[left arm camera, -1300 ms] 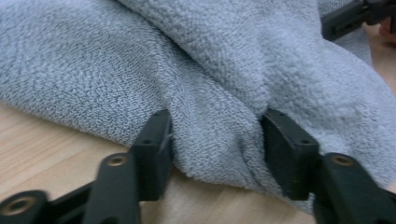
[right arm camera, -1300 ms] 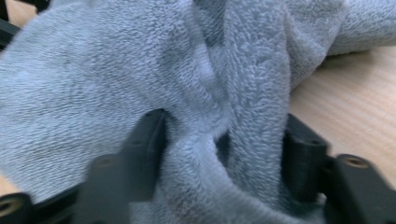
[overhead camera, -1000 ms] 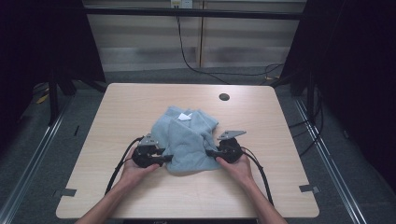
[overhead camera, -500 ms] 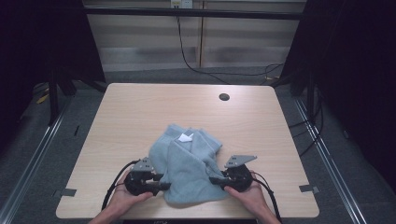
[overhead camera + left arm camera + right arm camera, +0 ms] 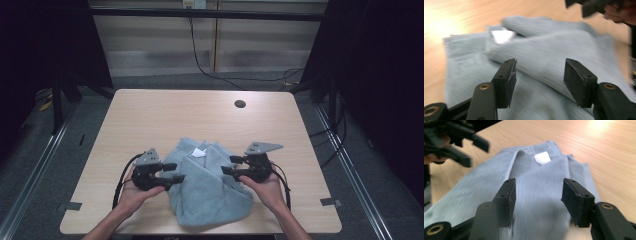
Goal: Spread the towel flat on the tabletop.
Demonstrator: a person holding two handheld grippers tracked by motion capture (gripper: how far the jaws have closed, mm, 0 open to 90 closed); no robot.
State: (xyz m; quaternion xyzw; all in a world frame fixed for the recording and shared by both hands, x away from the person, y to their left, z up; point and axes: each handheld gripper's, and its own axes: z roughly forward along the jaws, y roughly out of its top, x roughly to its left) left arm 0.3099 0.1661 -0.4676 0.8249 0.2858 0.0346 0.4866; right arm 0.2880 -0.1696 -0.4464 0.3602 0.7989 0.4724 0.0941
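A light blue towel (image 5: 207, 192) lies crumpled and partly folded on the near half of the wooden table (image 5: 150, 115). A white tag (image 5: 199, 152) shows near its far edge. My left gripper (image 5: 174, 172) is at the towel's left side, open, its jaws over the cloth with nothing between them. My right gripper (image 5: 230, 165) is at the towel's right side, also open. In the left gripper view the open gripper (image 5: 539, 72) hovers over the towel (image 5: 554, 50), with the tag (image 5: 502, 36) beyond. The right gripper view shows the same for its gripper (image 5: 537, 192), towel (image 5: 536, 177) and tag (image 5: 542, 158).
A dark round hole (image 5: 240, 104) sits in the table's far right part. The towel's near end reaches almost to the table's front edge. Cables trail from both grippers toward the person. Dark frames and floor rails flank the table.
The towel has slid toward the table's near edge with the grippers at its sides. Since half a second ago both grippers have moved slightly away from the person.
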